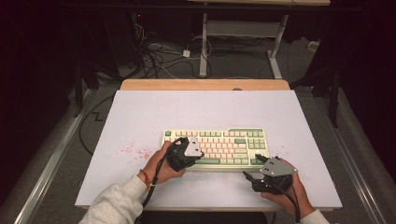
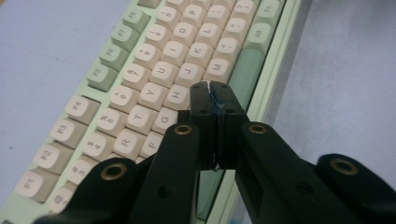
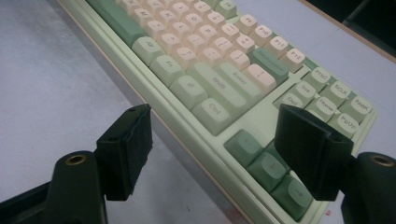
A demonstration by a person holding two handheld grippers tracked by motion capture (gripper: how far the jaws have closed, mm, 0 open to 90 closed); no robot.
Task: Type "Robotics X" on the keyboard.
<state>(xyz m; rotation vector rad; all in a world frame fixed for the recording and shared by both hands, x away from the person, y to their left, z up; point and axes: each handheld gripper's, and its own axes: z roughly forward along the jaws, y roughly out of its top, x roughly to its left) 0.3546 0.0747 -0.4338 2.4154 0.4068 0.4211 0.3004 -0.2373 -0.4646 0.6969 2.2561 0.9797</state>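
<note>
- Left gripper (image 2: 212,91): its jaws are pressed together with nothing between them, the joined tip poised over the bottom letter row of the keyboard (image 1: 215,148), just by the N and M keys and the long green space bar (image 2: 243,70); whether it touches a keycap I cannot tell
- The keyboard lies flat a little right of the desk's middle, nearer the front edge than the back, its long side parallel to that edge; cream letter keys, green modifiers and case
- Handling, as I judge it: the case looks stiff and of moderate weight, so it would slide on the smooth white desk (image 1: 140,116) if pushed from the side; the keycaps are small, slick, sprung and likely to pop off if pried, so press straight down with a closed tip instead of pinching
- To shift the whole board, take the case rim at a short end, not the keys
- Right gripper (image 1: 255,169): jaws stand wide apart and empty, hovering off the keyboard's front right corner, with the arrow keys (image 3: 268,163) seen between the pads
- Room: wide bare desk to the left and behind the keyboard; only a narrow strip lies between it and the front edge, where both hands work, and the right edge is fairly close
</note>
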